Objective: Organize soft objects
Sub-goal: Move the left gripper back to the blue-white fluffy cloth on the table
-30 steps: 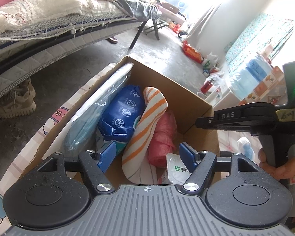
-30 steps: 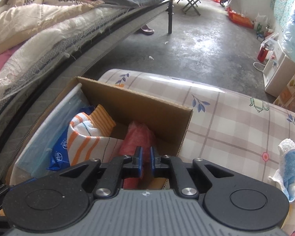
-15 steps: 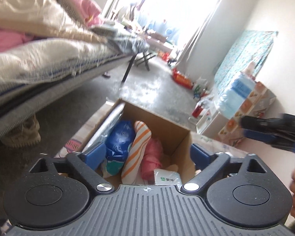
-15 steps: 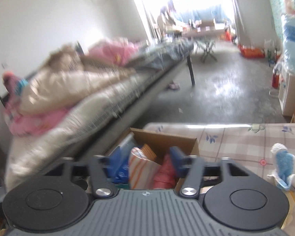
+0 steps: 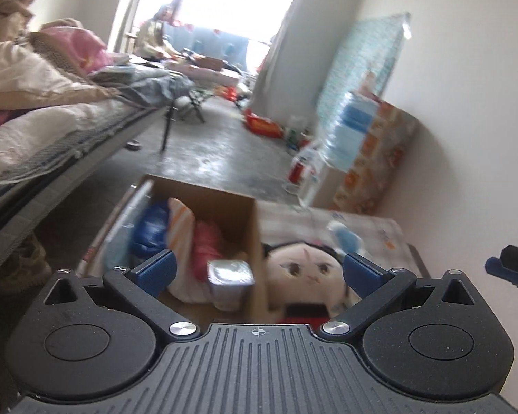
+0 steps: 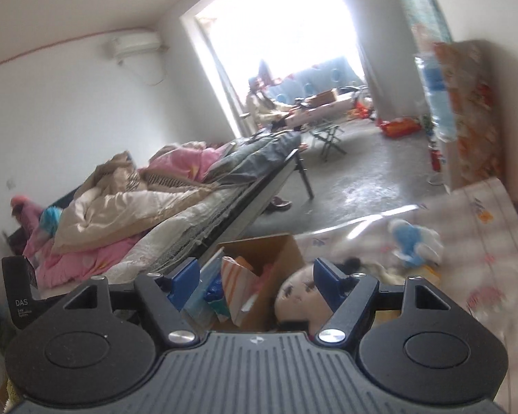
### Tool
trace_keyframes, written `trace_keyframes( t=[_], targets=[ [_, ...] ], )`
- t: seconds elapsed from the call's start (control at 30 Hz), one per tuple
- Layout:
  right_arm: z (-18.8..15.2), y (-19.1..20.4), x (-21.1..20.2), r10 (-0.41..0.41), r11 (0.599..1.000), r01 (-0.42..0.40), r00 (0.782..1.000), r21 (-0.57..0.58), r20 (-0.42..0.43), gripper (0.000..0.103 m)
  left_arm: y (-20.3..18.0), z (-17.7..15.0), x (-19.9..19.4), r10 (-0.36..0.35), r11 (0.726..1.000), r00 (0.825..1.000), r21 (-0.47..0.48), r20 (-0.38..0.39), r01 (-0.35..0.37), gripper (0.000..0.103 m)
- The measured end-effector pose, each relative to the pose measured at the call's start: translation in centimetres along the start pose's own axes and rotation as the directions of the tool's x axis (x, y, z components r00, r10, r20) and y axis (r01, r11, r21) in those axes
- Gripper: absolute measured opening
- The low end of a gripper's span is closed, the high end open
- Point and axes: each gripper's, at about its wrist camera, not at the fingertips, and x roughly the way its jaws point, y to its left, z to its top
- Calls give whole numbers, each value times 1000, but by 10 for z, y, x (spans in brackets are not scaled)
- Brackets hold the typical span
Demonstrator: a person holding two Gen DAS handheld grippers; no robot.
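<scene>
A cardboard box [image 5: 224, 200] stands on the patterned table cover and holds a blue pack [image 5: 150, 231], an orange-striped towel [image 5: 181, 227], a pink bag [image 5: 207, 248] and a white tissue pack [image 5: 229, 277]. Against its right wall lies a doll [image 5: 304, 269] with a pale face and black hair. A blue-and-white plush [image 5: 345, 238] sits beyond it. My left gripper [image 5: 259, 270] hangs back above the box and doll, its jaws opening wide, nothing held. My right gripper [image 6: 257, 283] hovers over the box [image 6: 262, 252] and doll [image 6: 297, 293], jaws also opening and empty. The plush [image 6: 411, 238] lies further right.
A bed piled with quilts [image 5: 51, 120] runs along the left, with shoes [image 5: 20, 262] under it. Water bottles [image 5: 348, 131] and a floral carton [image 5: 380, 158] stand by the right wall. A person [image 6: 262, 103] sits in the far doorway across the concrete floor.
Both grippers pulled back and rose from the box. The right jaws went from shut to open; the left jaws widened. The doll beside the box came into view.
</scene>
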Motion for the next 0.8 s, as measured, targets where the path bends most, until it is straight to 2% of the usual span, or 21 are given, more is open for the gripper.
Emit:
trace_keyframes(
  t=[0.2, 0.33, 0.43, 0.53, 0.6, 0.8],
  targets=[
    [-58, -60, -35, -43, 975, 37, 999, 221, 23, 76, -36, -18, 20, -63, 994, 994, 89, -90, 71, 103],
    [-93, -99, -29, -123, 932, 110, 992, 345, 16, 76, -62, -37, 43, -69, 982, 987, 164, -148, 93, 103],
    [-110, -125, -18, -181, 895, 162, 984, 415, 6, 76, -82, -47, 66, -45, 973, 979, 215, -200, 89, 103],
    [-116, -140, -8, -220, 887, 204, 975, 413, -9, 76, -97, -45, 86, -8, 963, 972, 261, -237, 72, 103],
    [-116, -144, 2, -252, 892, 239, 968, 384, -18, 76, -106, -37, 97, 17, 957, 972, 286, -234, 52, 103],
    [-103, -155, 37, -321, 895, 311, 947, 321, -23, 76, -132, -9, 141, 14, 945, 965, 319, -262, 73, 103]
  ],
)
